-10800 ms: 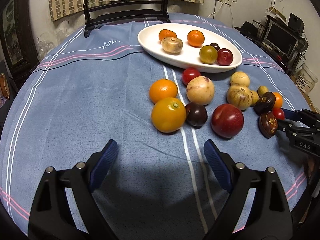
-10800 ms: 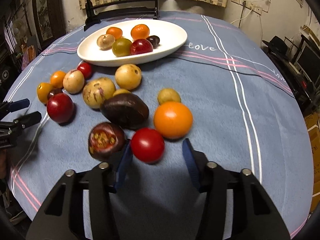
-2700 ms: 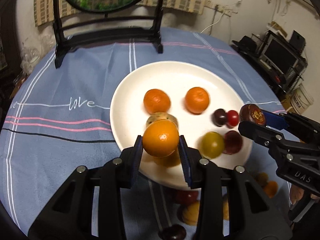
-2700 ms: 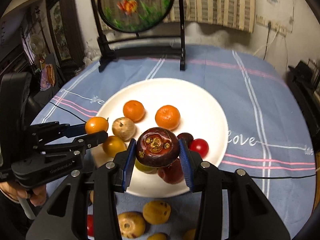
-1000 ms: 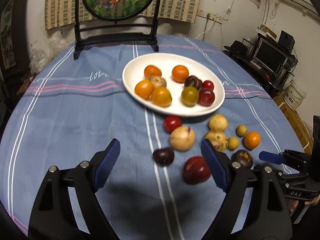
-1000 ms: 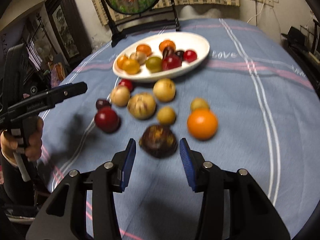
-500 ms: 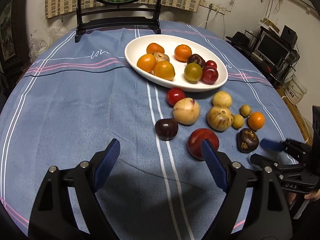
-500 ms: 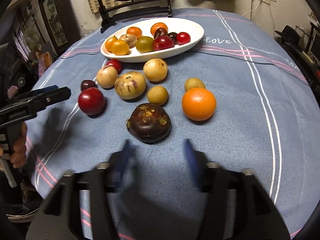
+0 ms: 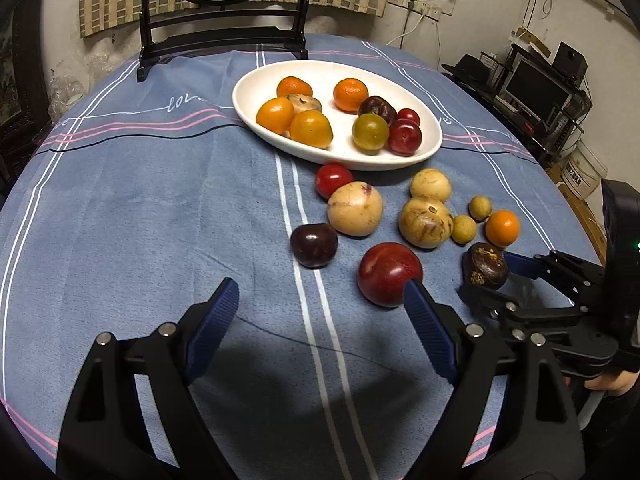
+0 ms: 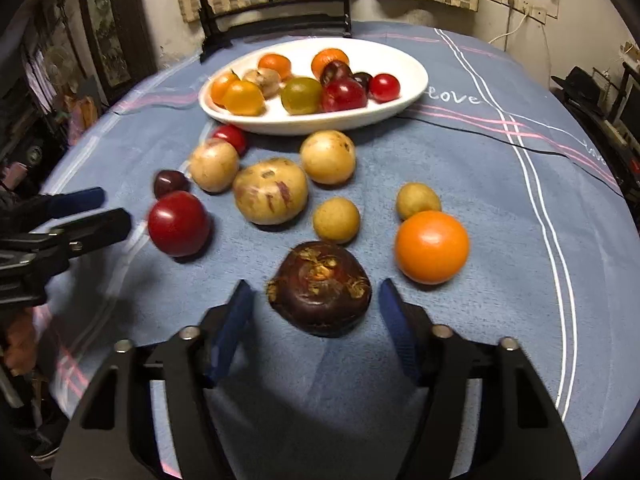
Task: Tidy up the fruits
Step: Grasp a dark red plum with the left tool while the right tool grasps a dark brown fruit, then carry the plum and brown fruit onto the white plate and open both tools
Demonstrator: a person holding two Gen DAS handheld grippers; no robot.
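Observation:
A white oval plate (image 9: 248, 92) (image 10: 408, 92) holds several oranges, plums and tomatoes. Loose fruit lies on the blue cloth in front of it. My left gripper (image 9: 320, 312) is open, with a dark red plum (image 9: 389, 274) just ahead of its right finger and a dark purple plum (image 9: 313, 245) further ahead. My right gripper (image 10: 314, 312) is open, its fingers on either side of a dark brown mangosteen (image 10: 320, 288) (image 9: 485, 266) that rests on the cloth. An orange (image 10: 431, 247) lies to its right.
Pale yellow fruits (image 10: 270, 191), a red tomato (image 9: 333, 179) and small round yellow fruits (image 10: 336, 220) lie between the grippers and the plate. A black mirror stand (image 9: 224, 46) rises at the table's far edge. Shelves with electronics (image 9: 536, 88) stand to the right.
Both grippers let their fruit go on the plate, drew back and came down near the loose fruit. My right gripper has moved forward around the mangosteen. My left gripper has neared the red plum.

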